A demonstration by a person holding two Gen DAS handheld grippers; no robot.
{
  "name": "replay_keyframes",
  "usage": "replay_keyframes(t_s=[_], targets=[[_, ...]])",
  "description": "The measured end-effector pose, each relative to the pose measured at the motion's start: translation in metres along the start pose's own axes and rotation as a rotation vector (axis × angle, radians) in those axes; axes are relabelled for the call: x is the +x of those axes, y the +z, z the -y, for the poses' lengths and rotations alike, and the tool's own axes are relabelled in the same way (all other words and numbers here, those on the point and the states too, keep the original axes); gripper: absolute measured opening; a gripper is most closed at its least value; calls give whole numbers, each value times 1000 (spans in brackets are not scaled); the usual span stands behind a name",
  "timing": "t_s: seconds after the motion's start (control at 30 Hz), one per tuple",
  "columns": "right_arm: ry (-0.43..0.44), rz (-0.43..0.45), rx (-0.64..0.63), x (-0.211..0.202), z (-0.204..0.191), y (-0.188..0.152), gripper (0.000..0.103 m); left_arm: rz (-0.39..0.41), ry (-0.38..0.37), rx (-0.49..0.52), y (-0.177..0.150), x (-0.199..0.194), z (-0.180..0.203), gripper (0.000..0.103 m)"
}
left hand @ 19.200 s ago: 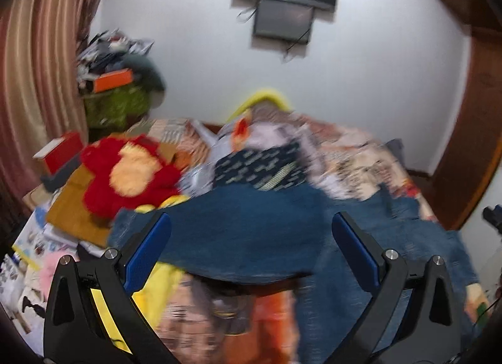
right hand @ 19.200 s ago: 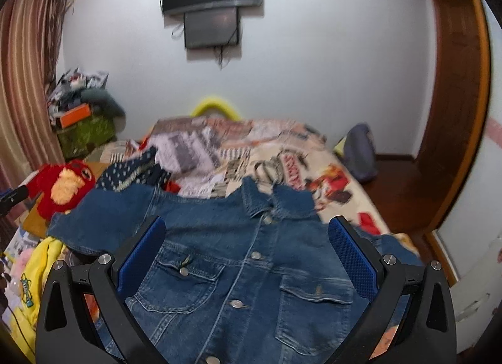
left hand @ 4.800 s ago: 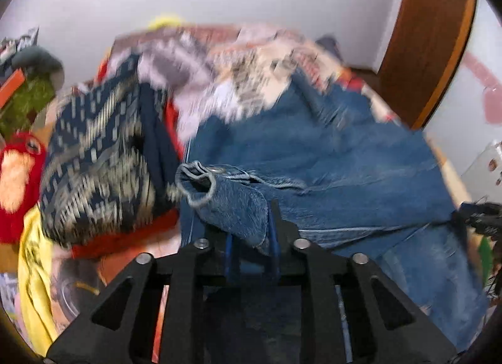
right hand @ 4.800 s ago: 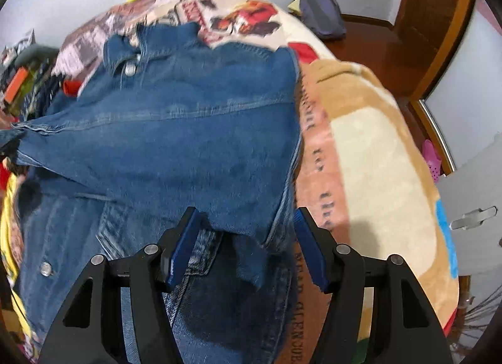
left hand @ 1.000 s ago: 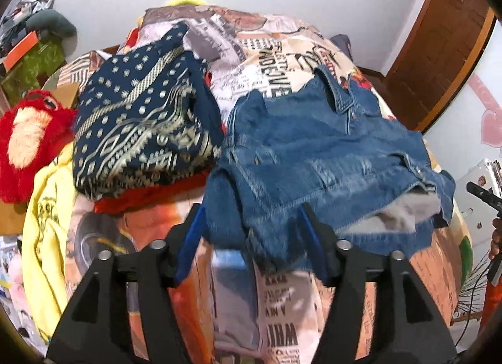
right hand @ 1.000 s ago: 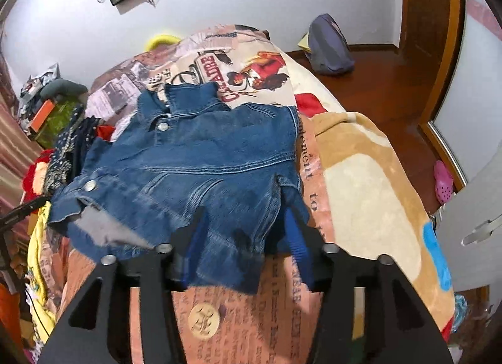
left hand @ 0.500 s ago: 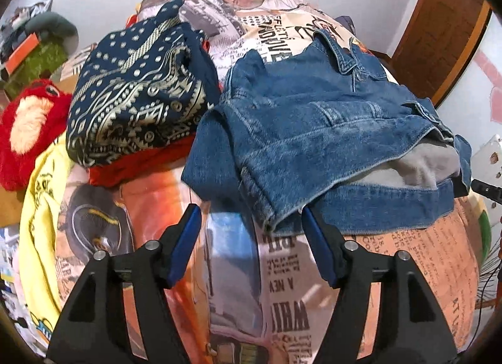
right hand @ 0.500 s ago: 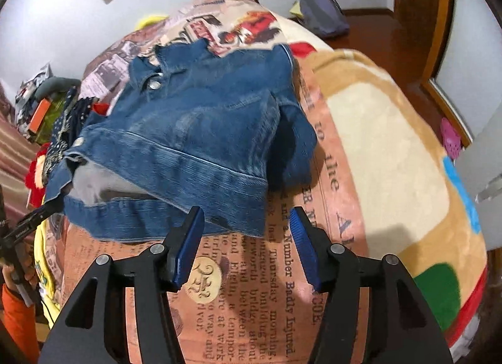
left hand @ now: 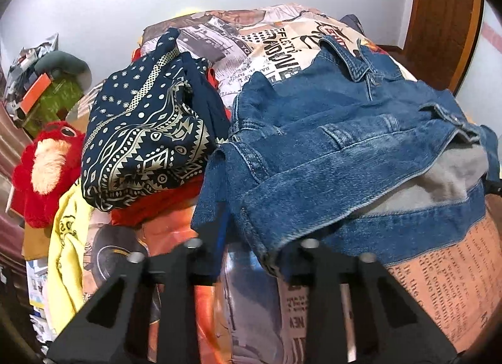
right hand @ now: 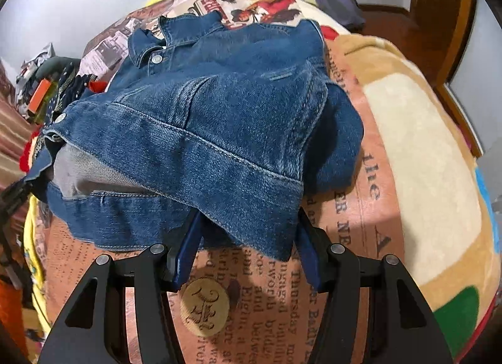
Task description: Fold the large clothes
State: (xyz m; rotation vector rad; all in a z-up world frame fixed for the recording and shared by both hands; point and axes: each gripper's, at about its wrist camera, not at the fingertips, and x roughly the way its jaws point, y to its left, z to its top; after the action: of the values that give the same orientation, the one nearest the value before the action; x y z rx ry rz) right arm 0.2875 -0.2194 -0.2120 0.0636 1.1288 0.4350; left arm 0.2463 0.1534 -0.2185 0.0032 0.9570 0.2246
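Note:
A blue denim jacket lies folded in half on the printed bedspread, collar at the far end, its grey lining showing at the fold's open edge. It also shows in the right wrist view. My left gripper is open, its jaws on either side of the jacket's near left corner, which hangs between them. My right gripper is open, its blue pads on either side of the jacket's near right corner. Neither gripper pinches the cloth.
A folded navy patterned cloth lies on a red garment to the left of the jacket. A red plush toy and a yellow garment lie further left. The printed bedspread runs on to the right; a wooden door frame stands beyond.
Both grippers have moved in closer to the jacket's near corners over the last second. The jacket lies folded and has settled lower on the bed.

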Motion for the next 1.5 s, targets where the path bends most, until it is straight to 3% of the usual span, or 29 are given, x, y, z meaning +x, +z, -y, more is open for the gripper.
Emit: replay_keyframes(t_s=[0.1, 0.2, 0.27, 0.57, 0.67, 0.73, 0.93, 1.27, 1.37, 1.5], targets=[[-35, 21, -6, -6, 3, 1, 39, 24, -18, -8, 4, -8, -2, 14], [-74, 43, -19, -14, 6, 3, 16, 55, -18, 0, 10, -18, -1, 12], [-76, 83, -11, -25, 9, 4, 11, 79, -24, -6, 14, -28, -1, 11], [0, 336, 57, -107, 8, 43, 8, 181, -157, -76, 63, -72, -11, 10], [32, 385, 74, -119, 5, 68, 8, 174, -241, -142, 89, -68, -21, 10], [18, 407, 69, -119, 2, 85, 7, 160, -254, -172, 105, -58, -27, 10], [-1, 370, 80, -85, 3, 129, 6, 63, -208, -211, 138, 4, -34, 9], [-81, 253, 89, -9, 18, 165, 6, -84, -144, -181, 146, 102, -30, 10], [-160, 256, 82, 2, 24, 171, 5, -111, -126, -148, 147, 119, -25, 10], [-146, 254, 91, 1, 32, 174, 5, -104, -101, -81, 150, 117, -17, 10]])
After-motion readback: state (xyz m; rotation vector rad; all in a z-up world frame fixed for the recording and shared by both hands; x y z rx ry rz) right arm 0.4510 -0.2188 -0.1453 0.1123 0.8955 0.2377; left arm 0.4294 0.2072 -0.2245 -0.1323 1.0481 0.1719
